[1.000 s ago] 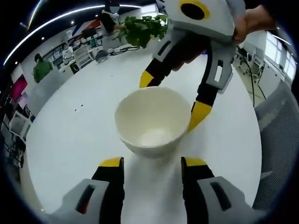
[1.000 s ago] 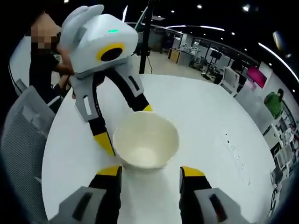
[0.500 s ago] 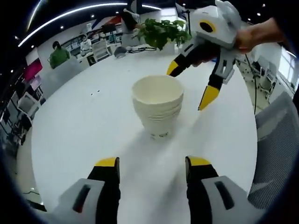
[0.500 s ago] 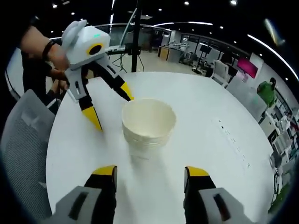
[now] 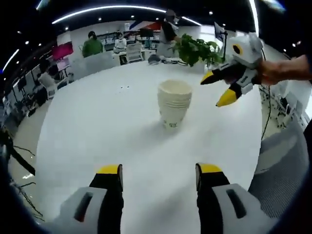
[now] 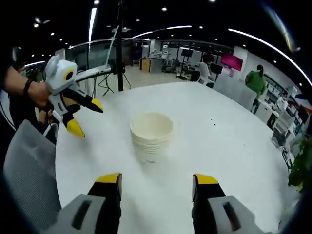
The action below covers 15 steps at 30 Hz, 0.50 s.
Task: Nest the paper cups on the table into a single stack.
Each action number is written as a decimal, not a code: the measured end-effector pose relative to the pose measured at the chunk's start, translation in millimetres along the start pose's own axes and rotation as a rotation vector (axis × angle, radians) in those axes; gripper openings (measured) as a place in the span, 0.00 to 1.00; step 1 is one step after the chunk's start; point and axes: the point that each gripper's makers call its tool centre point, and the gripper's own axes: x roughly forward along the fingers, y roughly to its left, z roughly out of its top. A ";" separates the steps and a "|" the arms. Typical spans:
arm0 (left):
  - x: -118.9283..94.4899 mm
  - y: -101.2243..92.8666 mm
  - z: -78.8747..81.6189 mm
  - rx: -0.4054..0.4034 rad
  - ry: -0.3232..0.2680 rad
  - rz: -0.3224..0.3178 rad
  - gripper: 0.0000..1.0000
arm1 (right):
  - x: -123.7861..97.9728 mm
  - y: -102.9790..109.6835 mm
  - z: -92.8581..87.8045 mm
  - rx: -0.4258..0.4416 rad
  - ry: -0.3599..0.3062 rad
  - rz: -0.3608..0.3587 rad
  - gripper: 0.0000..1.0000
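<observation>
Both my grippers have pulled back from the stack of paper cups (image 5: 174, 104), which now looks smaller and stands upright near the middle of the white round table (image 5: 97, 131). My left gripper (image 5: 158, 176) has its jaws spread, holding nothing; my right gripper (image 6: 156, 185) likewise. I judge the nesting finished, so the step is retreating: I should withdraw level and clear, avoiding the rim. A potted plant (image 5: 195, 49) sits beyond.
</observation>
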 end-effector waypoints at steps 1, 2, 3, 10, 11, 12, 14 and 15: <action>-3.2 1.7 -7.0 -0.008 0.008 0.008 0.63 | -2.0 3.3 -4.8 0.011 0.001 0.000 0.58; -7.2 1.1 -15.0 -0.005 0.013 0.016 0.64 | -5.4 11.5 -9.8 0.030 0.004 -0.004 0.58; -11.1 -2.6 -19.9 -0.011 0.016 0.016 0.64 | -8.0 16.2 -13.6 0.044 0.003 -0.008 0.58; -38.2 -24.0 -33.8 0.025 0.005 0.036 0.65 | -34.8 39.5 -38.0 0.118 -0.010 -0.041 0.59; -39.7 -23.6 -34.4 0.016 -0.006 0.040 0.65 | -37.9 41.4 -40.1 0.126 -0.015 -0.045 0.60; -42.2 -25.7 -34.6 0.004 -0.017 0.041 0.65 | -41.9 45.4 -44.0 0.135 -0.012 -0.047 0.60; -45.6 -31.6 -36.2 -0.004 -0.025 0.049 0.65 | -47.5 53.1 -50.3 0.146 -0.007 -0.052 0.60; -45.9 -30.7 -37.4 -0.007 -0.027 0.051 0.65 | -49.2 55.6 -52.5 0.148 -0.006 -0.054 0.60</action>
